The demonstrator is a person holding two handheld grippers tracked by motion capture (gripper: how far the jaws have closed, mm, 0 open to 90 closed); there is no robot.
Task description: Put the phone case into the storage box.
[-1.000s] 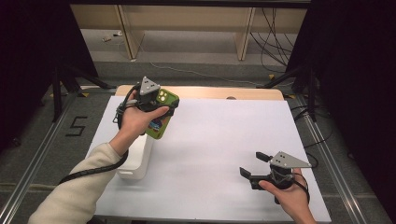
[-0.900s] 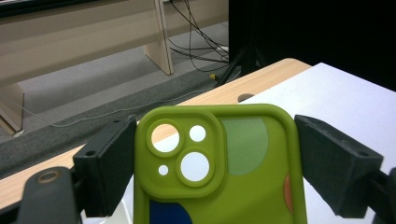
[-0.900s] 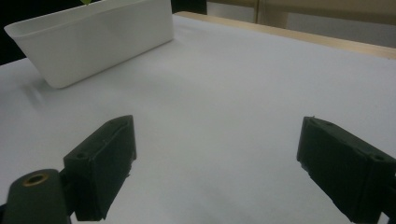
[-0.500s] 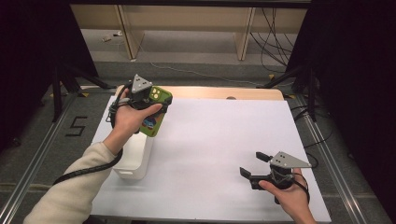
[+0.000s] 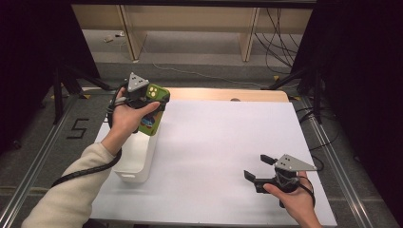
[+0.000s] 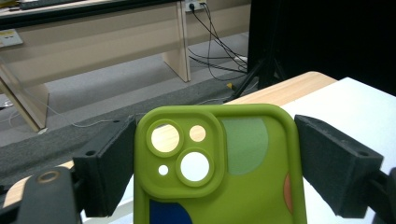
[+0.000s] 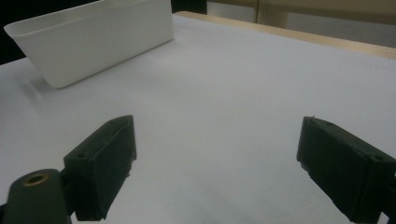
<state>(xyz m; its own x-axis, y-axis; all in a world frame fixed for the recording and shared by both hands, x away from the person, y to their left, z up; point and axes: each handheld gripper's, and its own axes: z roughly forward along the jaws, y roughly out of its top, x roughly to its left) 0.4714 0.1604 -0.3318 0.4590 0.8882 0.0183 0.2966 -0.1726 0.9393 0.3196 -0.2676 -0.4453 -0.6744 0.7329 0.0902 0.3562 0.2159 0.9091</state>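
A green phone case [image 6: 219, 186] with round camera cut-outs and blue and orange patches stands upright between the jaws of my left gripper [image 6: 215, 140], and both pads press on its side edges. In the high view my left gripper [image 5: 153, 99] holds the phone case [image 5: 151, 122] in the air over the far end of a white bin [image 5: 135, 164]. My right gripper [image 5: 256, 167] rests low at the front right of the white table sheet [image 5: 223, 142], open, with nothing between its jaws. From my right gripper [image 7: 217, 158] the white bin [image 7: 93, 39] lies far off to the left.
A wooden strip [image 5: 223, 94] runs along the table's far edge, with the floor, wooden furniture legs and cables [image 5: 280, 38] beyond. Metal rails [image 5: 332, 156] flank the sheet on both sides. A floor marking "5" [image 5: 78, 128] lies to the left.
My left gripper has shifted a little to the left and farther from the person, still gripping the phone case. My right gripper has stayed where it was.
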